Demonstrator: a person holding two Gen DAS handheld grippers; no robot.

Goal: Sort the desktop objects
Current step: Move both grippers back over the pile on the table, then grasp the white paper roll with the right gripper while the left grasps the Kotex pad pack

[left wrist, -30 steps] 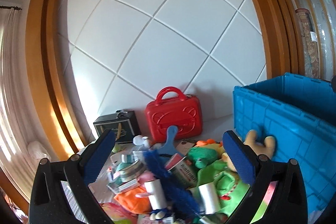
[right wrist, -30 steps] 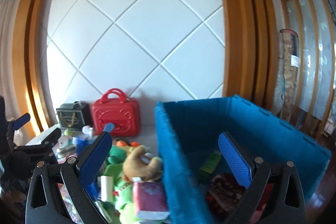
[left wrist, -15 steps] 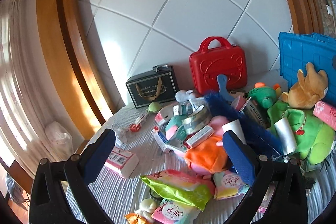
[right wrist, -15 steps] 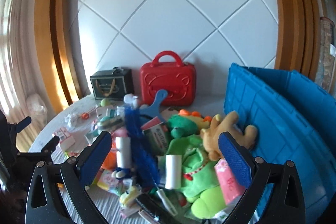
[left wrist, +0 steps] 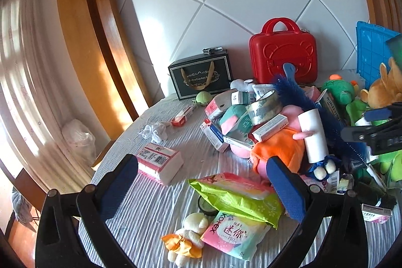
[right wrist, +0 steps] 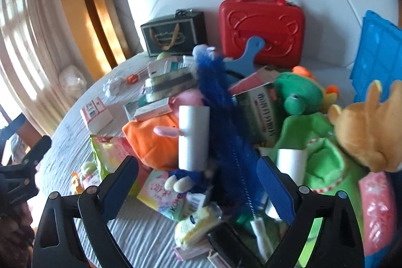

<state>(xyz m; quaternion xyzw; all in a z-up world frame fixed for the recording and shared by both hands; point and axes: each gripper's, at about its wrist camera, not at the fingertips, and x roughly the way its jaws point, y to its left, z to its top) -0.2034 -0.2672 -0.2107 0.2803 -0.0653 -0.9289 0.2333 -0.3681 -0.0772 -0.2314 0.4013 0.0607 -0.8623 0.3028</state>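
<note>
My right gripper [right wrist: 196, 182] jaws are closing with the long blue bristle brush [right wrist: 226, 122] between them, untouched; left gripper [left wrist: 201, 182] gapes empty; brush looks light, bristles soft, so I'd pinch its stiff wire core

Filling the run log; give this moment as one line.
phase: approach | left gripper: open, empty | right gripper: closing, empty, above blue brush | pile unsorted

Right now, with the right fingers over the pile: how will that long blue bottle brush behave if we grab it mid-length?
The blue bottle brush would probably feel light: thin twisted-wire stem, fluffy bristles. Bristles likely squash under the fingers, so the grip may feel soft. It lies across the white roll and boxes, so lifting one end may swing it and nudge them.
</note>
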